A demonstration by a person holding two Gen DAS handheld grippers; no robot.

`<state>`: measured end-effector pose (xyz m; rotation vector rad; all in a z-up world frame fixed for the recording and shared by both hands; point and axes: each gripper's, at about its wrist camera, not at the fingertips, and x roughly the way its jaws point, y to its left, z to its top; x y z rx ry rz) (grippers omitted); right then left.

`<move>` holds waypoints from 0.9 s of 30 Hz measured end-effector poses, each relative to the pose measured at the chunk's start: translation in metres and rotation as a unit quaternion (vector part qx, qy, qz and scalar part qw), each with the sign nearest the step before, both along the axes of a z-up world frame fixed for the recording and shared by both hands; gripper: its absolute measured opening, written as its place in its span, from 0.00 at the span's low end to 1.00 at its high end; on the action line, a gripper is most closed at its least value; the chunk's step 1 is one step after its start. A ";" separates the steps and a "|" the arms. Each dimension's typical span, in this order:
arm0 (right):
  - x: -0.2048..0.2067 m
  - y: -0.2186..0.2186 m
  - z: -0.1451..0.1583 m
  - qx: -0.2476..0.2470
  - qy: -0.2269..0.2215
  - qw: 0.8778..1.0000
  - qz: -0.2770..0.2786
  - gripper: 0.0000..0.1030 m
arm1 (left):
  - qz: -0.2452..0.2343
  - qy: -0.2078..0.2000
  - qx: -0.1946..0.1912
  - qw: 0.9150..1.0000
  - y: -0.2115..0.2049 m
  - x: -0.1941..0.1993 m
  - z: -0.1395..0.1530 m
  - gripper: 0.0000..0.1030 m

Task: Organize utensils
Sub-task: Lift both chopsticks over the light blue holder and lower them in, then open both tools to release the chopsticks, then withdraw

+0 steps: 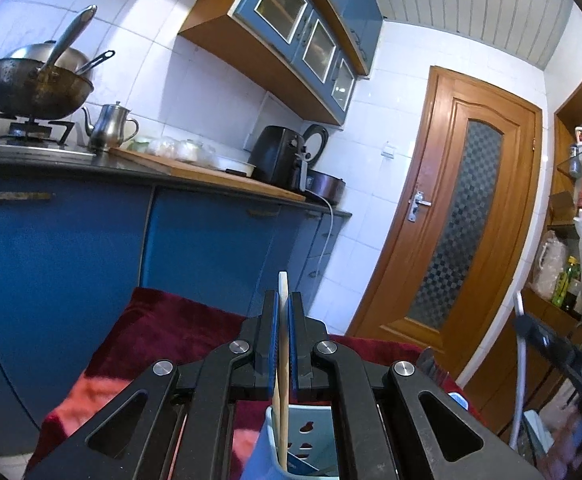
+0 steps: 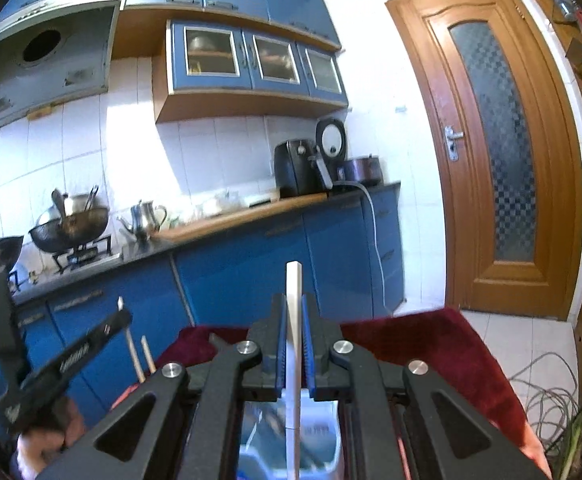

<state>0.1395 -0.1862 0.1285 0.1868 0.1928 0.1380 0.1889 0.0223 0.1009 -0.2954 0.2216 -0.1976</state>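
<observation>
Left gripper (image 1: 283, 312) clamps wooden chopstick (image 1: 282, 364) upright, lower end inside pale blue utensil holder (image 1: 311, 436) directly beneath, likely for clean drop. Right gripper (image 2: 294, 316) pinches white chopstick (image 2: 293, 344) vertical above white holder (image 2: 333, 440), probably next in.

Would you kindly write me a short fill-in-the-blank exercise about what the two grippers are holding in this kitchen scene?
1. The left gripper is shut on a pale wooden ____, held upright.
2. The right gripper is shut on a ____ stick.
3. The cloth under the light-blue utensil holder is dark ____.
4. The door behind is ____.

Missing words: chopstick; white; red; closed
</observation>
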 end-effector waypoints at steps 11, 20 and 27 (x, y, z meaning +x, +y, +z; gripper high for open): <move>0.039 -0.001 -0.006 0.015 -0.048 0.997 -0.061 0.09 | -0.008 0.016 0.001 1.000 -0.001 0.009 -0.009 0.04; 0.046 0.006 -0.030 0.003 -0.020 0.999 -0.045 0.09 | -0.019 0.024 0.001 1.000 -0.002 0.011 -0.013 0.04; 0.037 0.007 -0.037 0.001 0.011 1.000 -0.015 0.10 | -0.039 0.038 0.008 0.998 -0.009 0.010 -0.010 0.04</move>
